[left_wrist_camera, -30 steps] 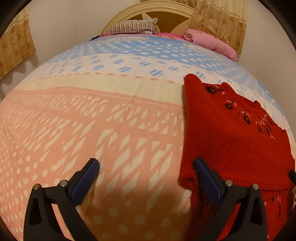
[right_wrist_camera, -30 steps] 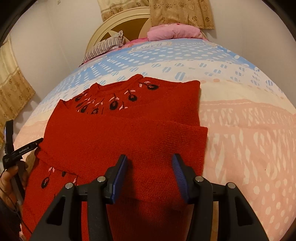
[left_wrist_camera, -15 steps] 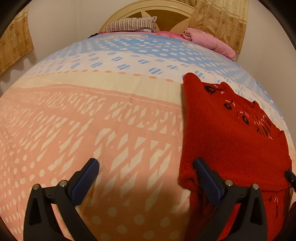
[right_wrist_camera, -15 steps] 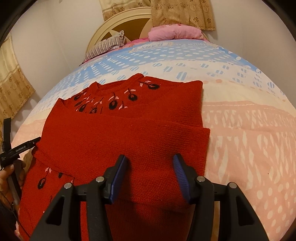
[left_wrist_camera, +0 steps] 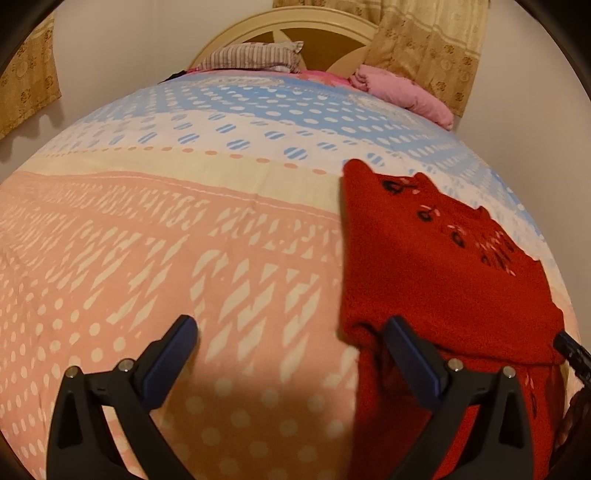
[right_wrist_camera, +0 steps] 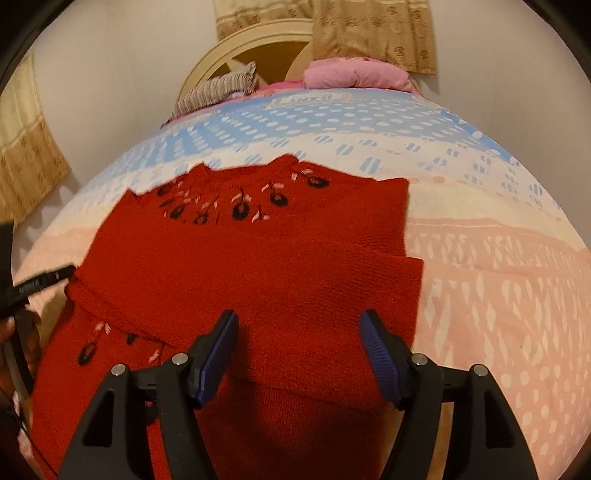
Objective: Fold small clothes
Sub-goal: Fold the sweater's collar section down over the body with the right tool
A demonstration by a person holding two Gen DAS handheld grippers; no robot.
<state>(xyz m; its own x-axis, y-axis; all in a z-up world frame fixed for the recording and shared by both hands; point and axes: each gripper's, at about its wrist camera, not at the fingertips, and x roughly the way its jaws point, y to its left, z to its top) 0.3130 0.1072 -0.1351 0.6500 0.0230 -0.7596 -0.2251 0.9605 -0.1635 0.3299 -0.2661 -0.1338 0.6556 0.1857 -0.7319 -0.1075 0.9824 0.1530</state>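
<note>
A red knit sweater with black and pink embroidery at the neck lies flat on the bed, one sleeve folded across its body. My right gripper hovers just above that folded sleeve; its jaws are opening and the blue pads do not press on the cloth. In the left wrist view the sweater is at the right. My left gripper stands wide open over the bedsheet, its right finger at the sweater's left edge, nothing held.
The bed has a pink, cream and blue patterned sheet. A striped pillow and a pink bundle lie at the cream headboard. Curtains hang behind. The other gripper and a hand show at the left edge.
My right gripper's jaws have spread wider over the folded sleeve. The left gripper has stayed open and barely shifted.
</note>
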